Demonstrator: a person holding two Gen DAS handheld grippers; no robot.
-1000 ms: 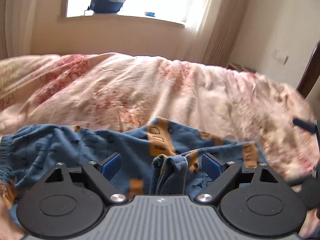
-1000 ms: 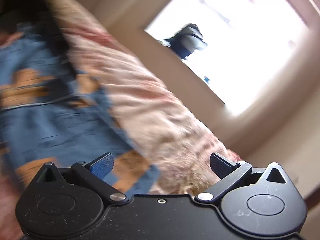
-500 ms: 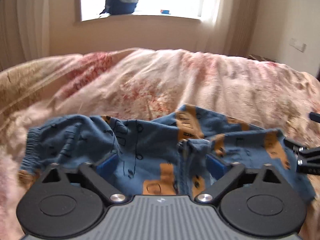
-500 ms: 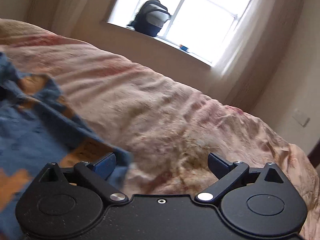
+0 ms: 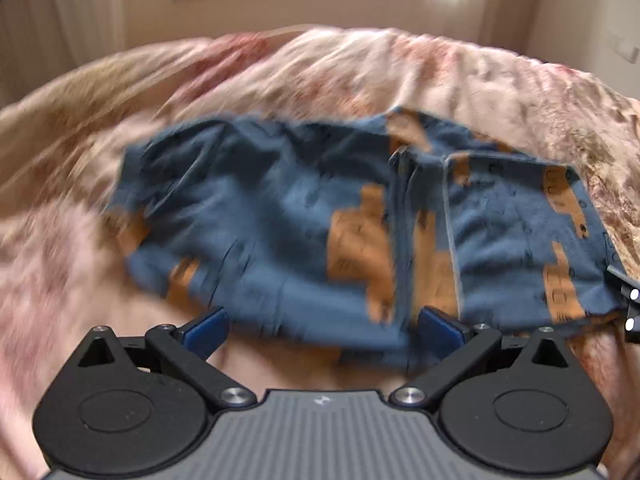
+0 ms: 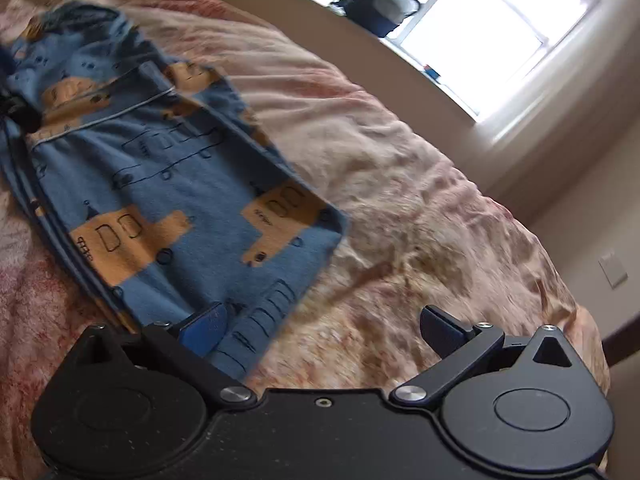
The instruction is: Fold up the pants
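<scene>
Blue pants (image 5: pixel 288 216) with orange vehicle prints lie folded across the pink floral bedspread (image 5: pixel 360 68). A folded edge runs down the right part of the cloth. My left gripper (image 5: pixel 322 326) hangs open just above the pants' near edge, and nothing is between its blue pads. In the right wrist view the same pants (image 6: pixel 160 184) stretch away to the upper left. My right gripper (image 6: pixel 322 328) is open over their near right corner, its left pad over the cloth and its right pad over bare bedspread (image 6: pixel 420 208). It holds nothing.
A dark backpack (image 6: pixel 380 0) sits on the window sill beyond the bed. A light switch (image 6: pixel 613 268) is on the right wall. Part of the right gripper (image 5: pixel 628 304) shows at the right edge of the left wrist view.
The bunched fold has left the left gripper's jaws and the pants now lie flatter. Both grippers have drawn back, so more of the pants shows in each view.
</scene>
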